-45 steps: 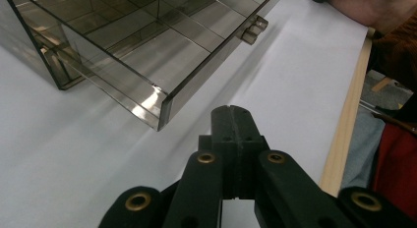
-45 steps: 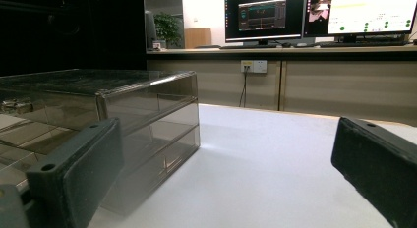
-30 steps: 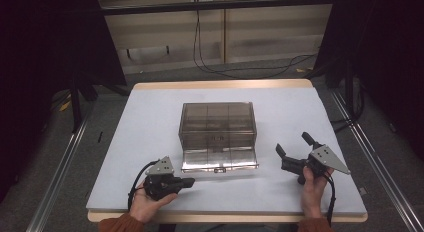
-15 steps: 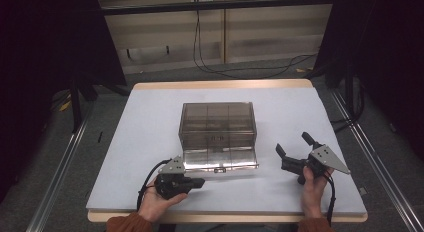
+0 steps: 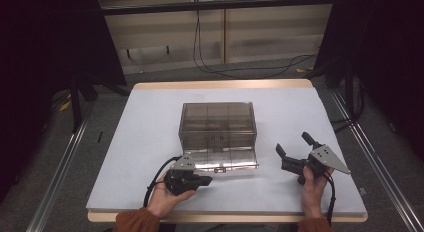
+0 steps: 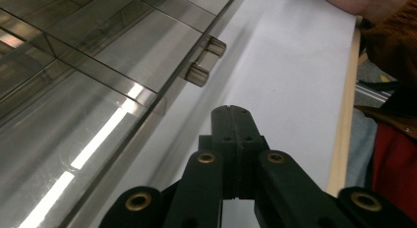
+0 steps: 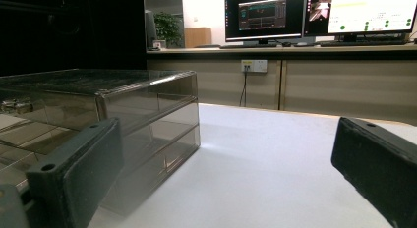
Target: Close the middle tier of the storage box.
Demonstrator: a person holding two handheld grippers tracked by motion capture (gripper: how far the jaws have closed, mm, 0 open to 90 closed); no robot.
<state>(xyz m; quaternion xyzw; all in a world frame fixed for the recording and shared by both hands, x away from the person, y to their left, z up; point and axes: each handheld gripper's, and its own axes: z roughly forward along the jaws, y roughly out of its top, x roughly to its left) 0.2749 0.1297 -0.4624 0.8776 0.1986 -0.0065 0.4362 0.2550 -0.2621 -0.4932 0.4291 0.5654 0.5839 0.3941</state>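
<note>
White and wood-edged, the worktop (image 5: 150, 132) stands on grey floor, with dark curtains at both sides and monitors (image 7: 265, 14) on a desk beyond. A smoky clear box (image 5: 217, 123) sits mid-worktop, its long axis across, its flap (image 5: 225, 161) dropped open toward the person. The left gripper (image 5: 204, 180), jaws pressed together, lies just beside the flap's edge, latch tabs (image 6: 204, 58) ahead of its tips. The right gripper (image 5: 294, 148), jaws spread wide and empty, has the box off to the left of its jaws.

The smoky box (image 6: 74, 66) runs off the left gripper view's top and left edges, and off the left edge of the right gripper view. Its compartments' contents are too dim to tell. The monitors' (image 7: 319, 14) text is unreadably small.
</note>
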